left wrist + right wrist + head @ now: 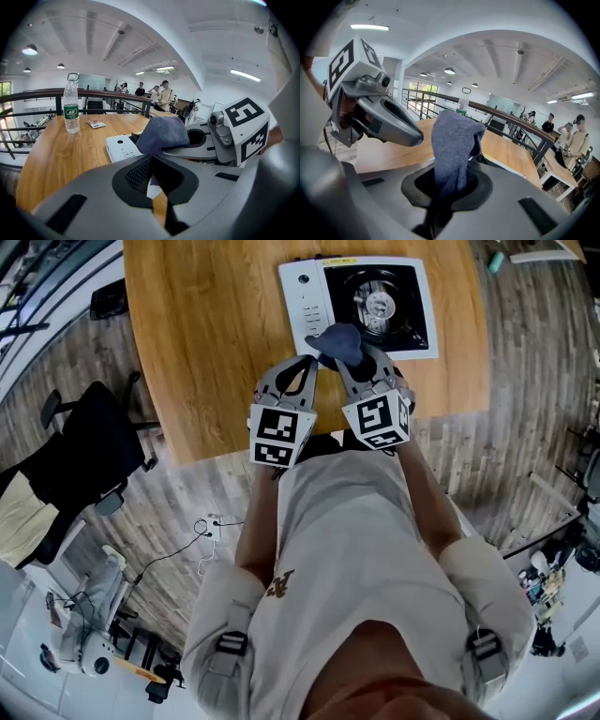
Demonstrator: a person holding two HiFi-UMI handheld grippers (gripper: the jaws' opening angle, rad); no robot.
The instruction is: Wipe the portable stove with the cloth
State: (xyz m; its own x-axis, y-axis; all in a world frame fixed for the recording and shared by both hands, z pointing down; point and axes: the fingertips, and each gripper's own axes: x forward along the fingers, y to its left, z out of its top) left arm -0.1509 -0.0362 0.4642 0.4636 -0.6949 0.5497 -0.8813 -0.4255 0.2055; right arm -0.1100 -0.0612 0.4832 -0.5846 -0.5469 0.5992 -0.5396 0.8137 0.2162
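Blue cloth (339,341), one, nipped by right gripper (333,360); left gripper (307,362) closed empty; one stove (305,301).

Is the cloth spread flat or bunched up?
Bunched: the cloth stands as a crumpled lump, pinched in the right gripper.

Bare table (202,343) was left open to the left of the stove (375,306). Its near edge was crowded by the cloth (339,341), the right gripper (349,364) and the left gripper (311,364) close beside it. A bottle (71,110) was set well apart.
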